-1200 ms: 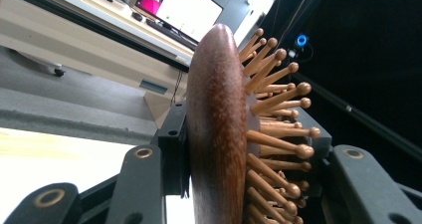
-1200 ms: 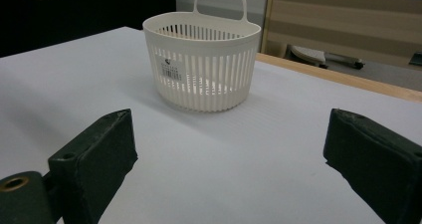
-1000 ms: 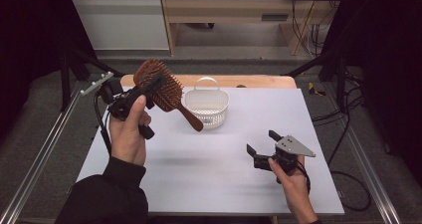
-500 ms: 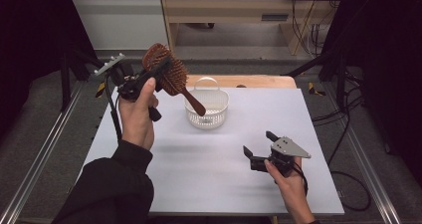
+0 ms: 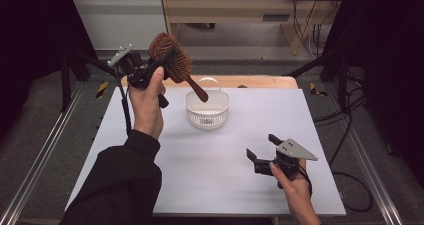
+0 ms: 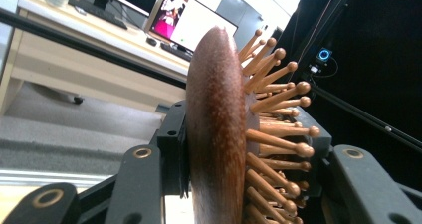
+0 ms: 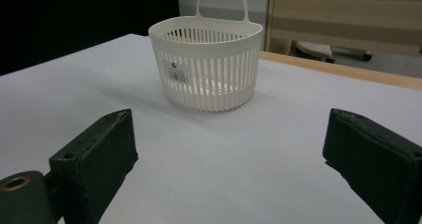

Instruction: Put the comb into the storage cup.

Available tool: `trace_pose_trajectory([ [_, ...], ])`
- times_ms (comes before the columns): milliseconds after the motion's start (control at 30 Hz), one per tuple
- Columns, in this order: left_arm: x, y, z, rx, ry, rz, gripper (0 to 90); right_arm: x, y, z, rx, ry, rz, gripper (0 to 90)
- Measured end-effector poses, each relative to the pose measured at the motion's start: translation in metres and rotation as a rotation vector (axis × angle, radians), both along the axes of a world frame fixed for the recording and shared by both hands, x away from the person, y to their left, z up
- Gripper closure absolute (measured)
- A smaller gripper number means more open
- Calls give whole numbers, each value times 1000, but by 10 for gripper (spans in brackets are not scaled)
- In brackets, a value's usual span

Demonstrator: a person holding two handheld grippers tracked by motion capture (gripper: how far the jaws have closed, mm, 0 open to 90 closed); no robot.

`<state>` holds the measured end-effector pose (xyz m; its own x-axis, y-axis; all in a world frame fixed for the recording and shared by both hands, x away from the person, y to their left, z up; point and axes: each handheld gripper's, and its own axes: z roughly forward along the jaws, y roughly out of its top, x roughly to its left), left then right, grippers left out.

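A person's left hand (image 5: 147,102) raises the left claw (image 5: 159,67) above the far-left part of the white tabletop (image 5: 165,160), its jaws pinching the head of a wooden hairbrush (image 5: 172,60). In the high view the brush sits at about 11 o'clock from the white slotted basket (image 5: 207,107), head uppermost and tilted, its handle sloping down toward 4 o'clock so that the tip hangs over the basket's rim without visibly touching it. The left gripper view supplies what the overhead camera cannot: the hairbrush (image 6: 219,134) seen edge-on, its smooth brown back turned toward 9 o'clock and its ball-tipped wooden pins fanning toward 3 o'clock, with one black jaw pressed against the back and the other against the pins; a desk with lit monitors (image 6: 184,20) stands behind it. At about 5 o'clock from the basket, the right hand (image 5: 295,185) rests low over the tabletop with the right claw (image 5: 262,150) spread wide and nothing between its jaws, pointing toward 10 o'clock. The right gripper view looks level across the white surface between those two parted black jaws and shows the basket (image 7: 209,74) from the side: upright, with a looped handle at its far edge, a small label on its near wall and vertical slots all around, details lost from above.
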<state>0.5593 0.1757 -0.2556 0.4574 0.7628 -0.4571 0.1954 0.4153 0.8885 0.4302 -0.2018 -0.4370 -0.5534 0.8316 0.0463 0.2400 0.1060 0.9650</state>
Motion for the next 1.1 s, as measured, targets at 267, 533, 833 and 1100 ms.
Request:
trace_pose_trajectory([
  [267, 11, -9, -6, 23, -1, 28, 521, 4, -9, -6, -25, -16, -35, 65],
  [533, 23, -16, -13, 40, 16, 40, 521, 4, -9, -8, -17, -12, -40, 65],
  [833, 27, -23, -17, 62, 16, 36, 520, 3, -5, -11, -39, -7, -27, 63],
  [1100, 30, -33, -25, 83, 19, 26, 520, 3, -4, -10, -28, -10, -25, 61],
])
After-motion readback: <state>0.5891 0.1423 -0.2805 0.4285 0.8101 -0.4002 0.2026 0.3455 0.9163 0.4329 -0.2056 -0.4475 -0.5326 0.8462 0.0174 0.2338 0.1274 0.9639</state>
